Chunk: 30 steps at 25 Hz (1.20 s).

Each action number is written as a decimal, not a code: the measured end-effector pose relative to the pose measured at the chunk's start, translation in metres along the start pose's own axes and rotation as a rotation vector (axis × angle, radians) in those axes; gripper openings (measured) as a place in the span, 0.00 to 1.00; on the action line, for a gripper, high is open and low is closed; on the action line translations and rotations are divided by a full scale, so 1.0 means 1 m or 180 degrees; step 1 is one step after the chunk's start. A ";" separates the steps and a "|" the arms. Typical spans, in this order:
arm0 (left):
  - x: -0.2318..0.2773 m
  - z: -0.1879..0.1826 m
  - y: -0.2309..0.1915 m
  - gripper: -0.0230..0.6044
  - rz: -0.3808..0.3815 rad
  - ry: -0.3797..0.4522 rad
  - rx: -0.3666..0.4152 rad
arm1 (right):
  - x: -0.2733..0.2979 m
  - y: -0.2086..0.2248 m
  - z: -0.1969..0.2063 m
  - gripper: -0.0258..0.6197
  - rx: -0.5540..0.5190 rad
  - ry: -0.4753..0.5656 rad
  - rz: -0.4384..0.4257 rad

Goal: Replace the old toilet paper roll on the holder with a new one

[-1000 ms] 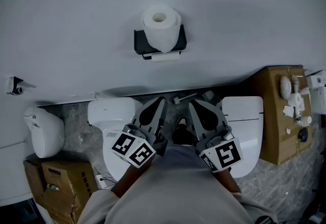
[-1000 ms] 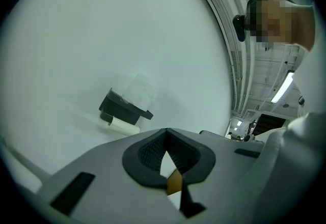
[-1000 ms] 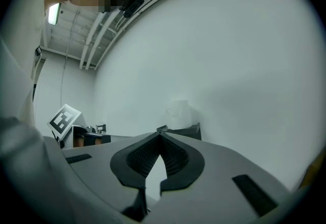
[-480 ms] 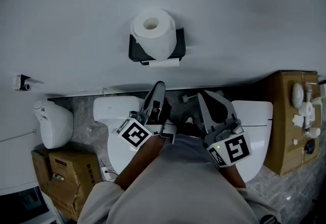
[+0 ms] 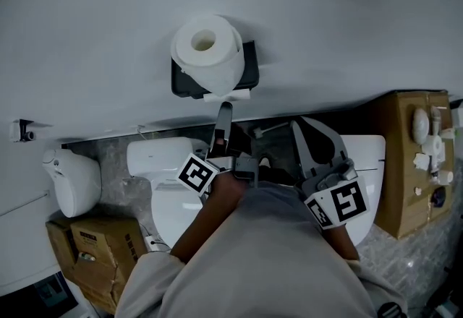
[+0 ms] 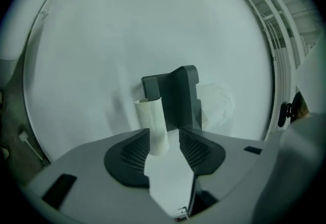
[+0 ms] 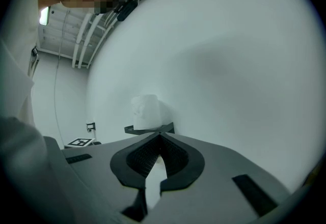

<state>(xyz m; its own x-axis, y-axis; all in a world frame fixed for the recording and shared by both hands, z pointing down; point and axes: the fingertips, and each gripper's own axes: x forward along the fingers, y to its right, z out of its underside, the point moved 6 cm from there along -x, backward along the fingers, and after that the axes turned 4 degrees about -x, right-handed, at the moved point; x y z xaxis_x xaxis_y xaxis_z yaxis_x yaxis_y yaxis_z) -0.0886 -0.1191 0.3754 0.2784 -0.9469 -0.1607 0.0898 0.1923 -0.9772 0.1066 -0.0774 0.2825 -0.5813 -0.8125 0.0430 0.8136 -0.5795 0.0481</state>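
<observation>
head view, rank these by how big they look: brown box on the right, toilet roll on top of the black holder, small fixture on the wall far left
1. brown box
2. toilet roll
3. small wall fixture
This ranks looks only: the roll may sit nearer the camera than the box.

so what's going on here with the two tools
A person faces a wall holder with a new roll sitting on top. The left tool, turned on edge, reaches toward the old roll under it. Its jaws have just been opening, and the roll shows between them, not gripped. The right tool is shut, empty and held back.
</observation>
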 end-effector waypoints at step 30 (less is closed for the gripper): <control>0.041 0.009 -0.021 0.33 0.0122 -0.0133 -0.0434 | 0.021 0.011 0.002 0.07 -0.0036 -0.0066 -0.0022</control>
<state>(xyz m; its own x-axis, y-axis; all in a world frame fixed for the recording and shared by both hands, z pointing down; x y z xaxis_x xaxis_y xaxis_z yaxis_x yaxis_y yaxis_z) -0.0702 -0.1592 0.3907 0.3190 -0.9274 -0.1951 -0.0517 0.1886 -0.9807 0.1034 -0.1006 0.2856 -0.5870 -0.8071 0.0634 0.8096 -0.5859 0.0372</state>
